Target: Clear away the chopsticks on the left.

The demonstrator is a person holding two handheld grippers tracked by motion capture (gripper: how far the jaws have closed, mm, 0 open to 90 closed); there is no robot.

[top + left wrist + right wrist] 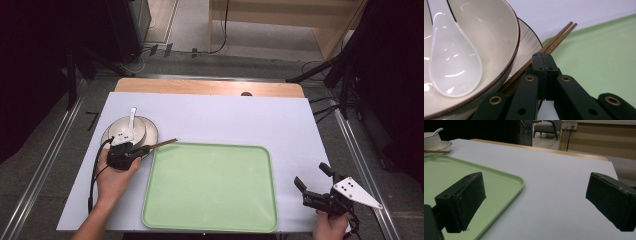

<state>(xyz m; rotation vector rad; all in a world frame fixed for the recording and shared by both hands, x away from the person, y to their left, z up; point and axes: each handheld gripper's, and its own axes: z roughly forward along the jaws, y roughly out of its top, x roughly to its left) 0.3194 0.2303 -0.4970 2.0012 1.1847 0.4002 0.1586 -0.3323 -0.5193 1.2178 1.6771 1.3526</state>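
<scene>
Far left of the white table [225, 117]: a cream, brown-rimmed ceramic bowl [499, 37] sits on a matching plate [527, 41], holding a glossy white ceramic spoon [454, 62]. The glazed crockery is probably slippery and breakable. Just beside it, the left gripper [131, 150] has its jaws pressed together on a pair of thin brown wooden chopsticks [559, 37]; light and stiff, they are best pinched mid-length, though they may roll. Centre: the empty pale-green plastic tray [210, 187]. Right: the right gripper [312, 185], jaws spread wide, grasping nothing. No legible writing anywhere.
</scene>
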